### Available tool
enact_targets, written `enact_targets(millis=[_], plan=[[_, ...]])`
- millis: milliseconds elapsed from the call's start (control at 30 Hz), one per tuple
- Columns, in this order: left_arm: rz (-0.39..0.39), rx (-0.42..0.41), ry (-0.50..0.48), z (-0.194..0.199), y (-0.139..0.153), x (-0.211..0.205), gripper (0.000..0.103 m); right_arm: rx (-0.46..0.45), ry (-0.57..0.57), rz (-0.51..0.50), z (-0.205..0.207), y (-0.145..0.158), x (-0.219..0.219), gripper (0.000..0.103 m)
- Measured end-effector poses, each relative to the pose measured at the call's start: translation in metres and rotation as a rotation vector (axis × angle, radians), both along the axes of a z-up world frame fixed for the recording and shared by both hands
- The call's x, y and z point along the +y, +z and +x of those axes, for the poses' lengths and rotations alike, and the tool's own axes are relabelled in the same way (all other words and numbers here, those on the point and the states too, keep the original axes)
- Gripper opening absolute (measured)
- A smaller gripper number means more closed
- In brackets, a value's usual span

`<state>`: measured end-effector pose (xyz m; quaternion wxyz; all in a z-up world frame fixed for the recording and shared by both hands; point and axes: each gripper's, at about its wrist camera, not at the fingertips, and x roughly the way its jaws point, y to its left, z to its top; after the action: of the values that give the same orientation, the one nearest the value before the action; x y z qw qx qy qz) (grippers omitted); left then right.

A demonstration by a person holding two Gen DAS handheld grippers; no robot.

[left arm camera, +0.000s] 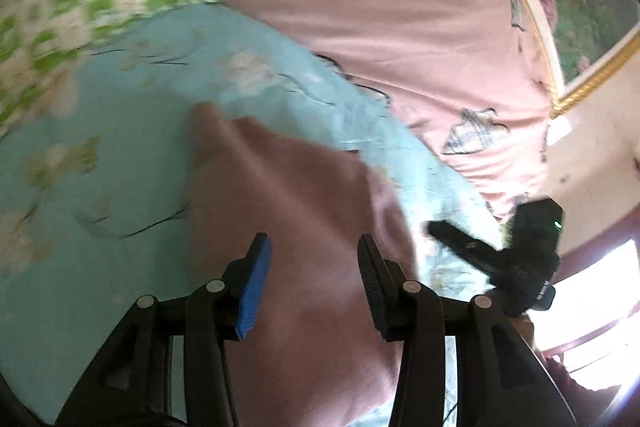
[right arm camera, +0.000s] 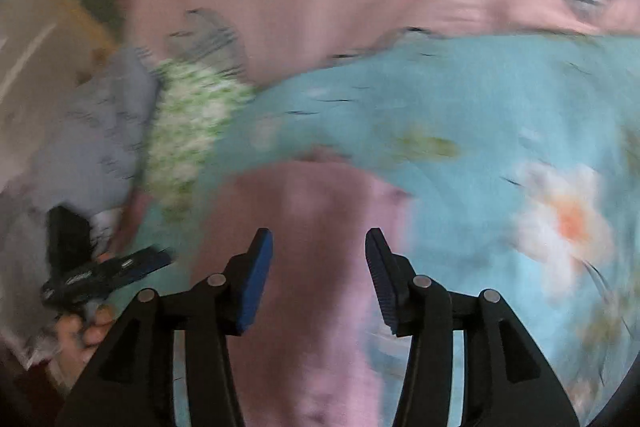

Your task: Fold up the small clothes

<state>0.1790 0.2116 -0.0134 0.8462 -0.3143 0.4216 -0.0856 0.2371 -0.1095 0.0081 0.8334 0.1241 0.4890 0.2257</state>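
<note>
Both grippers are hanging half open over the dusty-pink cloth garment (left arm camera: pixel 304 195), gripping nothing. That's the left gripper (left arm camera: pixel 314 283) and right gripper (right arm camera: pixel 318 279). It's lying on a light-blue floral sheet (left arm camera: pixel 100 131).

Dusty-pink garment (left arm camera: pixel 288 211) lies spread flat on blue floral sheet (left arm camera: pixel 100 155).

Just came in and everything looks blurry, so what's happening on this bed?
A person is folding a small dusty-pink garment laid on a light blue floral cloth over a pink bedsheet. The left gripper and right gripper both stand open above the garment, with nothing pinched between their pads. A green-and-white patterned piece lies off to the side.
</note>
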Motion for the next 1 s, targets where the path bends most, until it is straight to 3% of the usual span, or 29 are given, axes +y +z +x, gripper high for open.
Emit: enact_targets(millis=[100,167,200,233,367,533,800,1000], plan=[[0.065,0.068,0.009,0.027,-0.022,-0.003,0.040,0.119,0.077,0.048,0.028,-0.026,0.021,0.033],[0.104,0.164,0.060,0.047,-0.049,0.006,0.030,0.181,0.048,-0.029,0.051,-0.054,0.025,0.029],[0.116,0.211,0.082,0.056,-0.061,0.011,0.027,0.202,0.028,-0.048,0.059,-0.063,0.022,0.014],[0.119,0.237,0.098,0.063,-0.071,0.017,0.017,0.229,-0.004,-0.068,0.069,-0.075,0.017,0.000],[0.115,0.227,0.129,0.078,-0.067,0.029,0.016,0.240,-0.063,-0.017,0.089,-0.087,0.001,0.000],[0.088,0.171,0.095,0.056,-0.037,0.021,0.023,0.143,-0.083,-0.037,0.070,-0.050,-0.006,0.002],[0.073,0.126,-0.042,-0.047,-0.021,-0.034,0.024,0.091,0.056,-0.020,-0.036,-0.003,-0.015,0.003],[0.027,0.096,-0.105,-0.109,-0.028,-0.064,0.024,0.120,0.115,-0.084,-0.107,-0.015,-0.004,0.003]])
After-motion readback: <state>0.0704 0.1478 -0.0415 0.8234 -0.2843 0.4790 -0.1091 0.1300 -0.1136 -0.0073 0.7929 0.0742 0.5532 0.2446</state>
